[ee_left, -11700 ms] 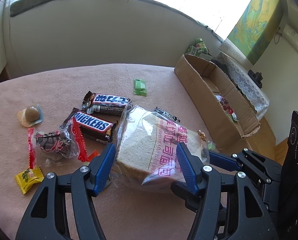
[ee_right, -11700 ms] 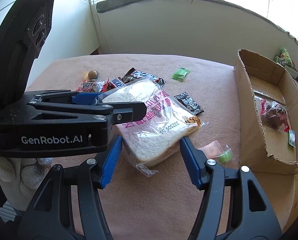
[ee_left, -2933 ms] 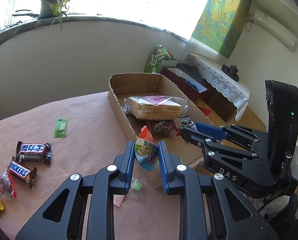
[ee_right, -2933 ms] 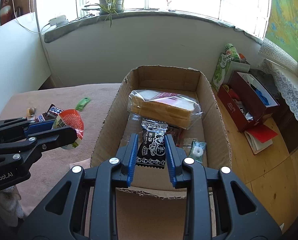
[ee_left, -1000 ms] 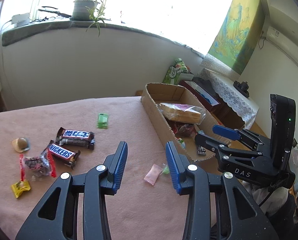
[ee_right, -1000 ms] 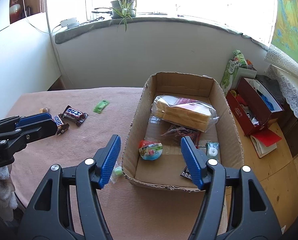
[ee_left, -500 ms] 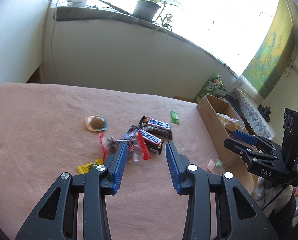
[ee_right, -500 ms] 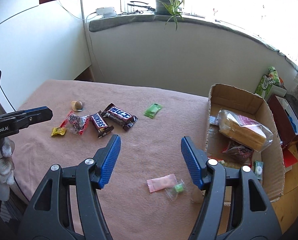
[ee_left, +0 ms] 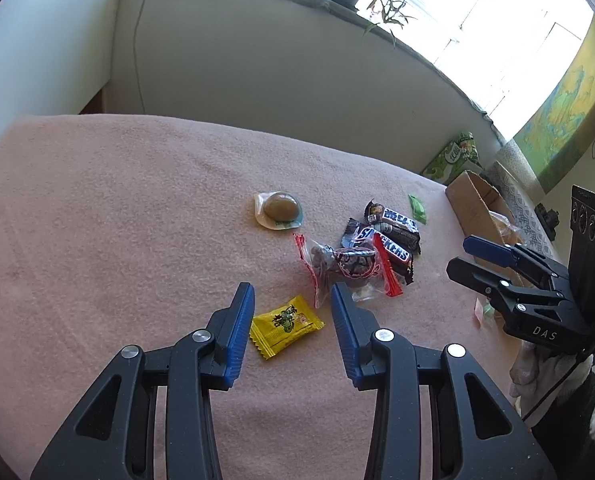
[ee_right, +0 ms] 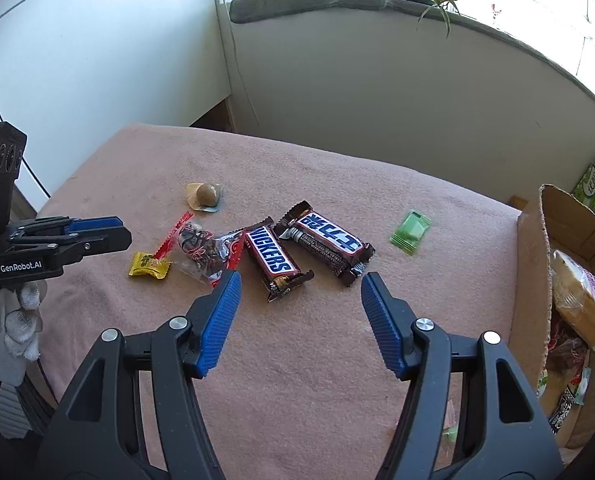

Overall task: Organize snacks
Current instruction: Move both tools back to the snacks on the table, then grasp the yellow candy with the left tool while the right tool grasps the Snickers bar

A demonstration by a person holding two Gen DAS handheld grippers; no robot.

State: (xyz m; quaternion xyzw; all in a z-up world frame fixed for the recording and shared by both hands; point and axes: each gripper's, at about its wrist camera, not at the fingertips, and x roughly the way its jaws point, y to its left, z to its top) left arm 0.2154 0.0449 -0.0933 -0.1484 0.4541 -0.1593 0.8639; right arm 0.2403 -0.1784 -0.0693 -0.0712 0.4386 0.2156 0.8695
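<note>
Hovering over the pink cloth [ee_left: 117, 208], the left gripper [ee_left: 292, 330] is holding its blue jaws apart with nothing clamped, and the yellow candy packet [ee_left: 284, 326] is lying on the cloth in the gap between them, seemingly untouched by either pad. Just beyond the right-hand jaw the clear red-edged wrapper of dark sweets [ee_left: 347, 266] is sitting against the two Snickers bars [ee_left: 385, 240], with the round brown sweet in its clear dish [ee_left: 279, 210] a little farther off. The right gripper [ee_right: 300, 316] is standing with its jaws wider apart and empty, the bar reading Snickers [ee_right: 275, 258] lying just ahead of the gap and the second bar [ee_right: 329, 238] angling toward the right jaw. That right wrist view is showing the green packet [ee_right: 411, 232] plainly and looking into the cardboard box [ee_right: 531, 264], where wrapped bread [ee_right: 581, 300] is lying against the side; the left wrist view is catching only the box's near corner [ee_left: 473, 200]. A gloved hand [ee_right: 13, 320] is showing under the left gripper only in the right view. Small wrappers at the box's foot are being mostly blocked by the grippers in both views, and the lower items inside the box are too cut off to name.
</note>
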